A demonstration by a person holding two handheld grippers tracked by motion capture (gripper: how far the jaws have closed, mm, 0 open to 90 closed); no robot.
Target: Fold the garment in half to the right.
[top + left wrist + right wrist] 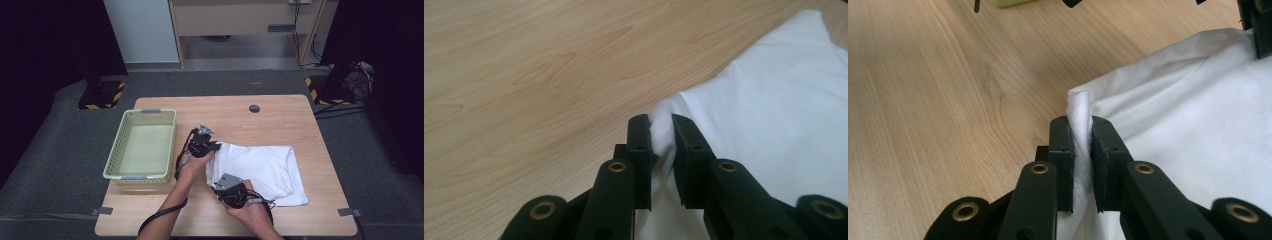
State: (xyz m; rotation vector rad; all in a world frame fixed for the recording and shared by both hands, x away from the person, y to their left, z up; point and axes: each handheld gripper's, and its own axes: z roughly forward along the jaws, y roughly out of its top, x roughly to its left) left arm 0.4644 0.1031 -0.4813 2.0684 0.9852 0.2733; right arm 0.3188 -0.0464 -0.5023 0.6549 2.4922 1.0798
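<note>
Now both tools clamped on white cloth.

Even overhead light fell on the worktop, its surroundings sitting dark. The white cloth glared nearly featureless, and the near jaws were soft, slightly blurred.

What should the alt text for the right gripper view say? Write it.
The right gripper pinches a folded edge of the white cloth between its two black jaws, above a light wooden table.
</note>
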